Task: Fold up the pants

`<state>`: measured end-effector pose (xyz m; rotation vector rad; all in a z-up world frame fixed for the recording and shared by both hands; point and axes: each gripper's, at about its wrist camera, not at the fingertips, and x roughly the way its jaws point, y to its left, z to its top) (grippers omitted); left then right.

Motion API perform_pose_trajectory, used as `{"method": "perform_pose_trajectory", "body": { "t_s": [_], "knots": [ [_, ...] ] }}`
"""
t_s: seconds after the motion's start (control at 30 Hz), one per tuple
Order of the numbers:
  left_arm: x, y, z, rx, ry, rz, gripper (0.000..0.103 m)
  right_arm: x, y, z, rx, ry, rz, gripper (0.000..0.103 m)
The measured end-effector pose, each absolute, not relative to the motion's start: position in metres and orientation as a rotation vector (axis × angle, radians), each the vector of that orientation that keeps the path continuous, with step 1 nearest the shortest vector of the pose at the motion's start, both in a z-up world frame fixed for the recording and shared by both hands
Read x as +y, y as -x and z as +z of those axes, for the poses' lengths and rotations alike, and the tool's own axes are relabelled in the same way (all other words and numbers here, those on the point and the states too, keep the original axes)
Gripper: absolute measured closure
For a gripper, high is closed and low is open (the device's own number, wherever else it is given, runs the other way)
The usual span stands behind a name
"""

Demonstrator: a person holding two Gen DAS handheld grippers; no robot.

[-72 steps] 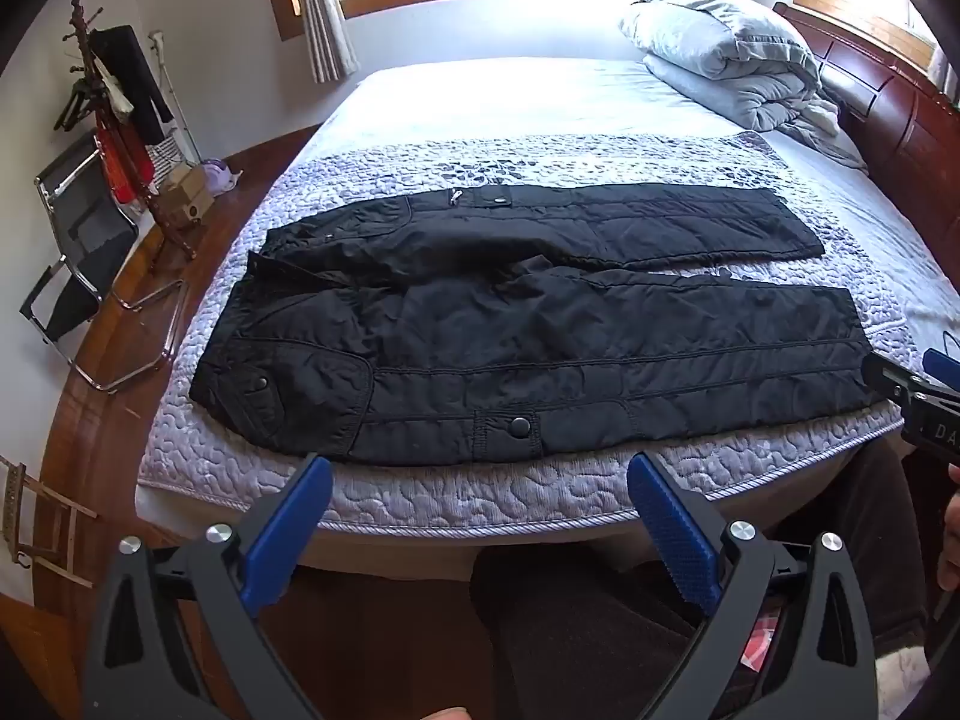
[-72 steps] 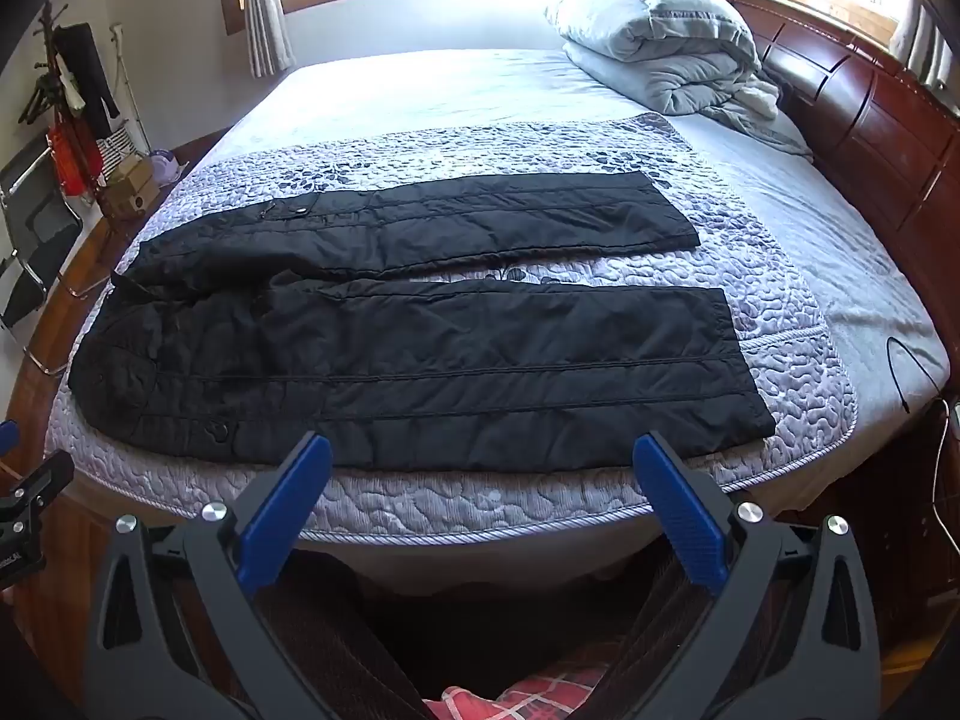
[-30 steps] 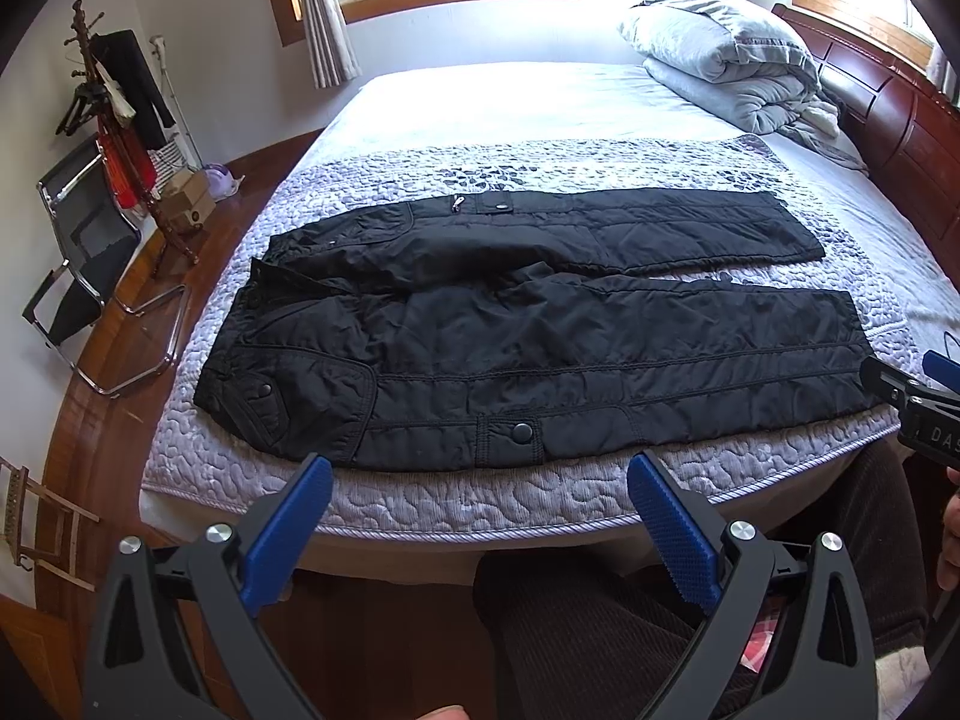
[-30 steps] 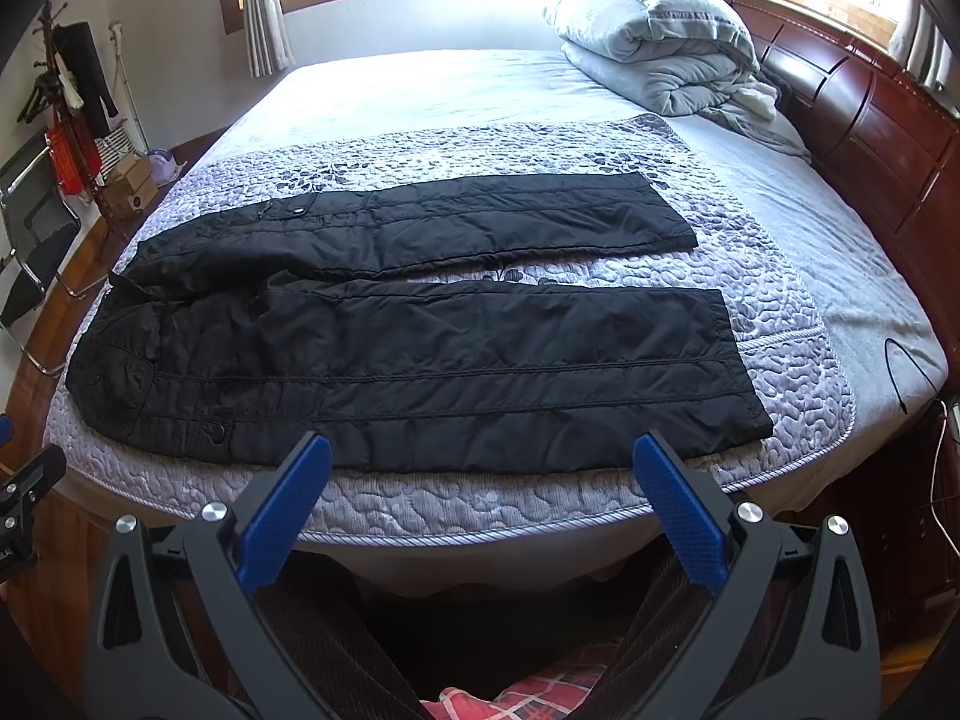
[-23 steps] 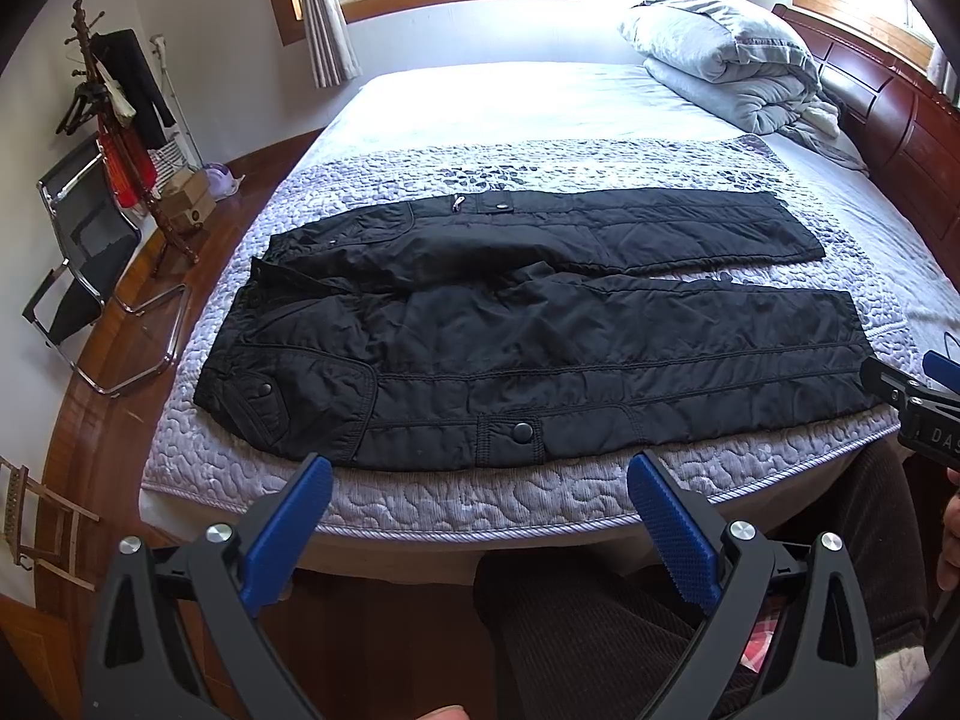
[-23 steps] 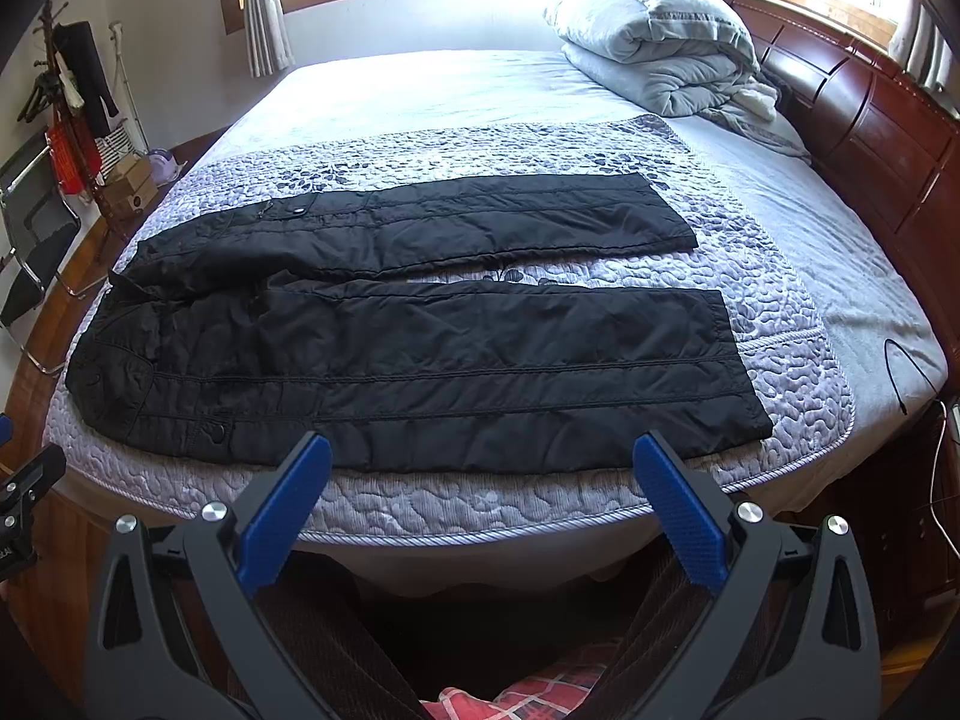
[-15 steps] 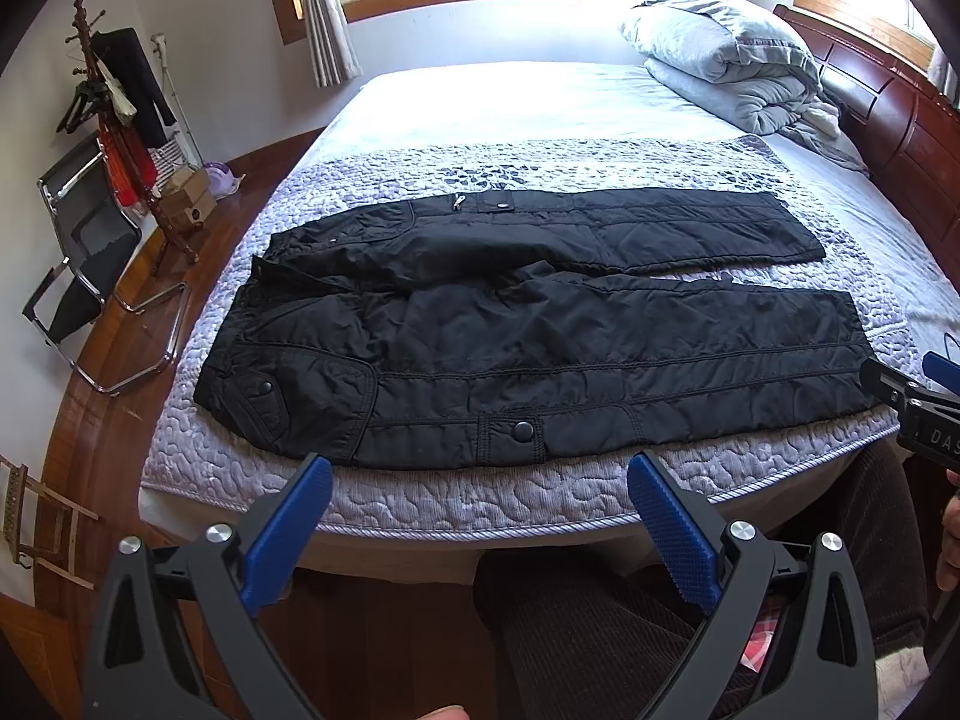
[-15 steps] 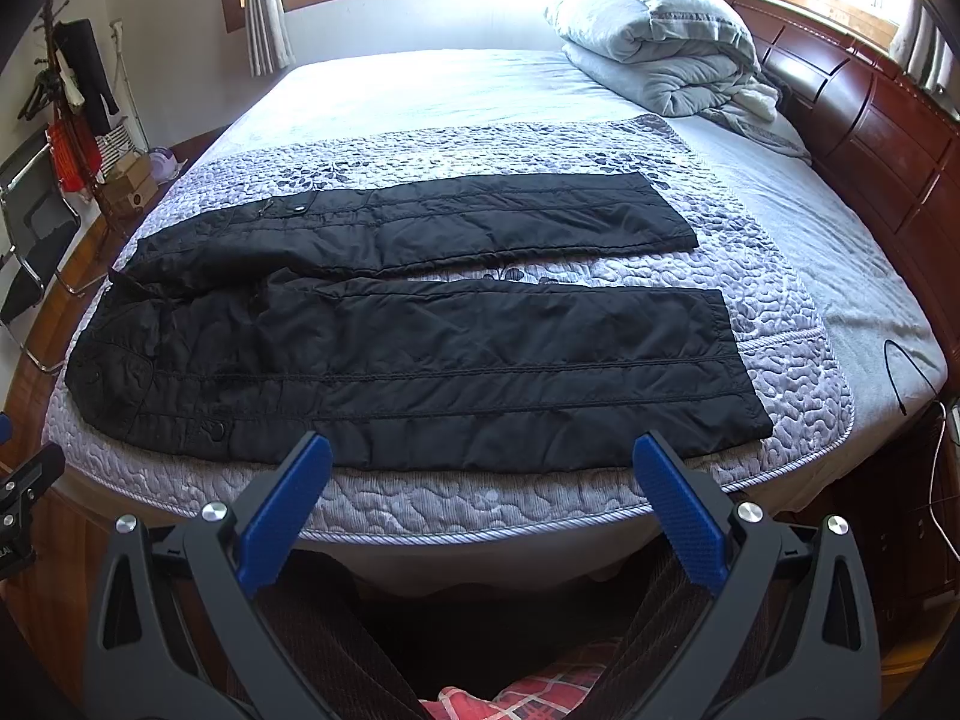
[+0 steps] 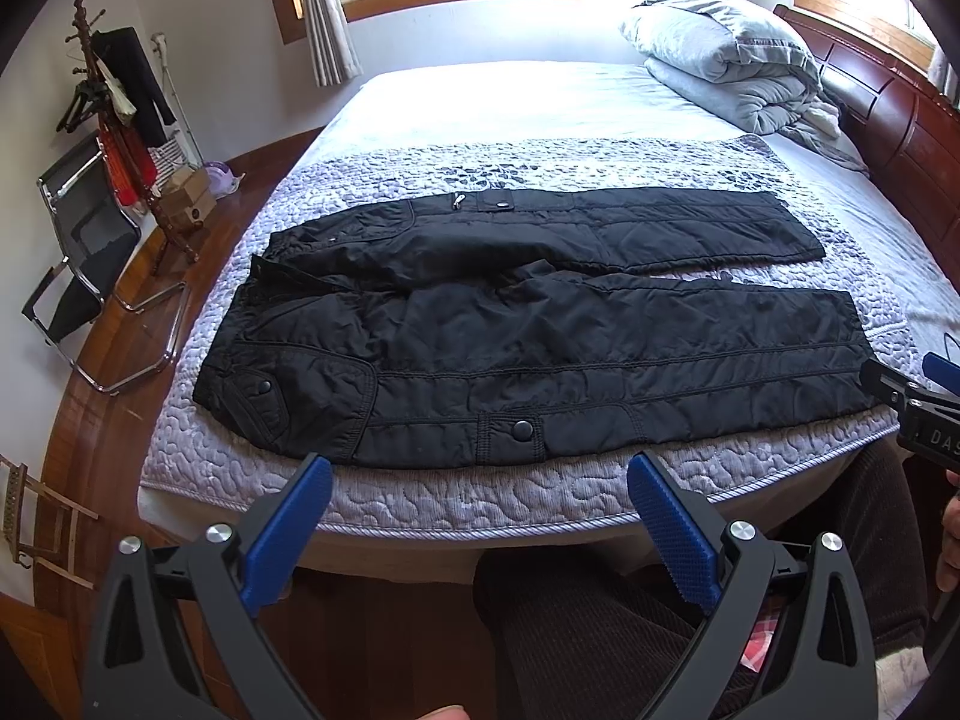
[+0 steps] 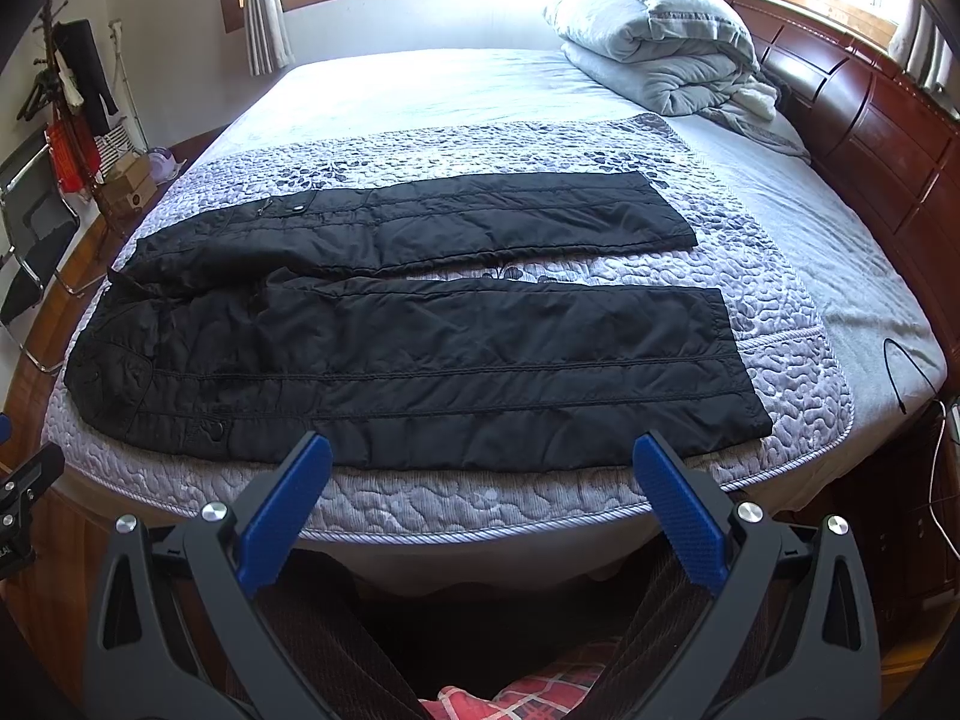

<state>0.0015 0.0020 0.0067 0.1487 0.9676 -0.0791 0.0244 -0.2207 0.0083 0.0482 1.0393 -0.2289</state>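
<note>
Black quilted pants (image 9: 528,336) (image 10: 408,354) lie flat across the near part of the bed, waist to the left, both legs stretched to the right with a strip of quilt between them. My left gripper (image 9: 480,474) is open, held in front of the bed's near edge below the waist and thigh. My right gripper (image 10: 483,456) is open too, just short of the near leg's lower edge. Neither touches the cloth. The right gripper's tip (image 9: 918,408) shows at the right edge of the left wrist view.
A lilac quilted cover (image 10: 480,510) lies under the pants on the bed. Folded grey bedding (image 10: 654,60) sits at the far right by the wooden headboard (image 10: 870,138). A coat rack (image 9: 120,138) and a chair (image 9: 84,252) stand on the left floor. The person's legs (image 9: 600,630) are below.
Both grippers stay open and have drifted only slightly; the pants lie as before.
</note>
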Motion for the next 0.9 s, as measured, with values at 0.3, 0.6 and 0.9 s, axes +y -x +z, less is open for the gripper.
{"method": "perform_pose_trajectory", "body": {
  "t_s": [0.3, 0.6, 0.9],
  "knots": [
    [0.0026, -0.0009, 0.0053, 0.967, -0.152, -0.079, 0.004, -0.2236, -0.0218, 0.0069, 1.040, -0.049, -0.228, 0.002],
    [-0.0029, -0.0020, 0.0029, 0.966, -0.167, -0.078, 0.004, -0.2265, -0.0201, 0.0025, 1.045, -0.051, -0.231, 0.002],
    [-0.0033, -0.0081, -0.0007, 0.978, -0.129, -0.127, 0.004, -0.2280, -0.0247, -0.0009, 1.054, -0.046, -0.234, 0.002]
  ]
}}
